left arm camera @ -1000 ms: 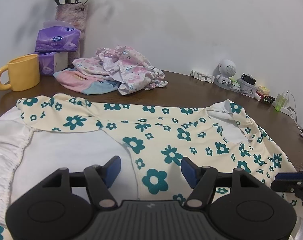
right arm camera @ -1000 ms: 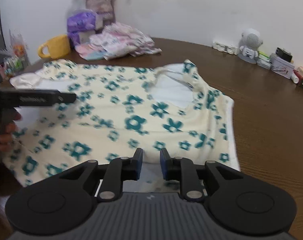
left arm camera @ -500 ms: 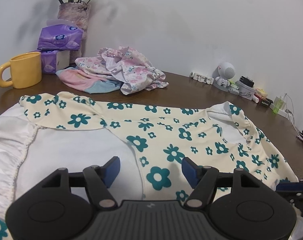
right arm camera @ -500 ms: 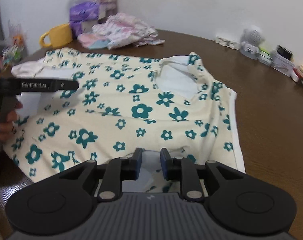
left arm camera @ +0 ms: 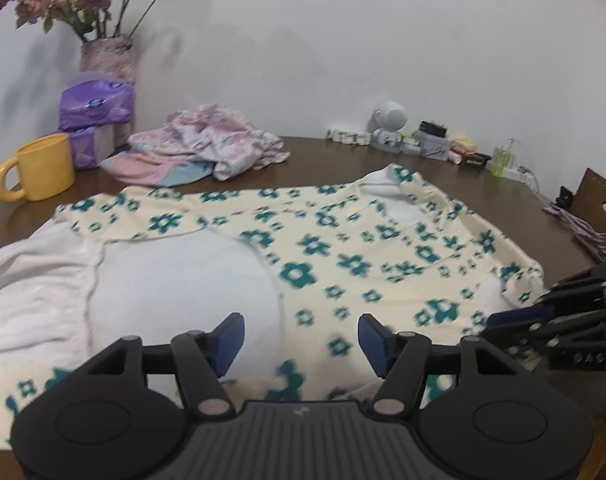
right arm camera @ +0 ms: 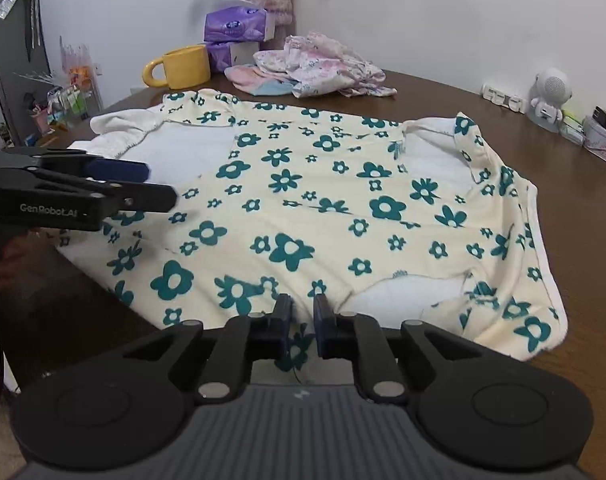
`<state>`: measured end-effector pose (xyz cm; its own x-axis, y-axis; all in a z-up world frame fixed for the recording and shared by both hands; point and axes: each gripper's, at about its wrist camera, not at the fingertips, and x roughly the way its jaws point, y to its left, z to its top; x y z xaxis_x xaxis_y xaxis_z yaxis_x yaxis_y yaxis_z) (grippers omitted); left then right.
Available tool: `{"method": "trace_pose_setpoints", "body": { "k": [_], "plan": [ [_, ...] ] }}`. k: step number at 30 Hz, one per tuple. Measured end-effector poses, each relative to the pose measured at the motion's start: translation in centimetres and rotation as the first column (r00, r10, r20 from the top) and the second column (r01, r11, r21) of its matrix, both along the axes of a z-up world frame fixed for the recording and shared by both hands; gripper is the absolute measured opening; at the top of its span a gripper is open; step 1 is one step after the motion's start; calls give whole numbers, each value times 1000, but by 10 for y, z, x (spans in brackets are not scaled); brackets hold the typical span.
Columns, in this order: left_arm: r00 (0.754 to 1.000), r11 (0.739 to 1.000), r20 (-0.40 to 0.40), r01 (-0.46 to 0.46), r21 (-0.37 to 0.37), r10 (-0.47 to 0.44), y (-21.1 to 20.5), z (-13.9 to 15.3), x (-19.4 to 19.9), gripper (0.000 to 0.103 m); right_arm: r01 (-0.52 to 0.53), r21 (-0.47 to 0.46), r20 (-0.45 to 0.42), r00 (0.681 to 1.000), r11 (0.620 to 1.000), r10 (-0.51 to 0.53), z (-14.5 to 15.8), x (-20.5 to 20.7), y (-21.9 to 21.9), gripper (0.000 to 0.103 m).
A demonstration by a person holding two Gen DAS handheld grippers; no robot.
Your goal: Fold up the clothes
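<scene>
A cream garment with teal flowers (left arm camera: 343, 248) lies spread on the brown table (left arm camera: 327, 160), its white inside showing at the left (left arm camera: 175, 280). It also shows in the right wrist view (right arm camera: 323, 200). My left gripper (left arm camera: 301, 340) is open just above the near part of the garment, holding nothing. My right gripper (right arm camera: 303, 320) is shut on the garment's near edge. The right gripper shows at the right edge of the left wrist view (left arm camera: 563, 320), and the left gripper shows at the left of the right wrist view (right arm camera: 115, 184).
At the back lie a pile of pink floral clothes (left arm camera: 215, 148), a yellow mug (left arm camera: 39, 168), purple tissue packs (left arm camera: 95, 108) and a vase of flowers (left arm camera: 107, 56). A small white robot figure (left arm camera: 387, 124) and small items line the back right. Cables (left arm camera: 583, 224) lie at the right.
Both grippers have drawn back and up from the garment's middle toward its near edge. The right gripper stays shut on the fabric edge; the left stays open.
</scene>
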<state>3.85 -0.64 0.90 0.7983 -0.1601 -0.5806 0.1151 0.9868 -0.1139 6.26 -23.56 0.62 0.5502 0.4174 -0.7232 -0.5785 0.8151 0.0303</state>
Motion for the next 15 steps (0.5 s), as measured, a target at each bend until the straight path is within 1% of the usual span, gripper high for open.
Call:
{"method": "trace_pose_setpoints", "body": {
  "k": [2,4,6,8,10,11,12,13,14,15],
  "plan": [
    [1000,1000,-13,-14,-25,13,5,-3,1,63,20,10,4,1000,1000,-20,0,-2,1,14],
    [1000,998,0,-27,-57,27,7,-3,-3,66,51,75,5,999,996,-52,5,-6,-2,16],
    [999,996,28,-40,-76,42,10,0,-10,78,65,155,25,997,986,-70,12,-16,-6,23],
    [997,994,46,-63,-92,67,11,2,-17,86,90,210,58,993,974,-104,17,-28,-10,45],
    [994,989,50,-94,-115,101,13,4,-23,92,125,228,92,985,966,-149,18,-38,-14,51],
    [992,985,47,-110,-131,117,13,4,-25,96,144,226,107,979,963,-172,17,-43,-15,57],
    [991,982,42,-121,-147,129,14,4,-28,98,166,222,112,974,961,-194,16,-46,-16,61],
    [990,980,44,-125,-155,134,13,3,-32,98,189,215,113,970,958,-217,14,-48,-18,69],
    [989,981,54,-125,-151,134,12,3,-36,99,212,209,114,964,955,-239,12,-50,-19,76],
    [989,982,65,-124,-143,134,11,3,-40,100,229,204,114,960,952,-256,10,-52,-20,81]
  ]
}}
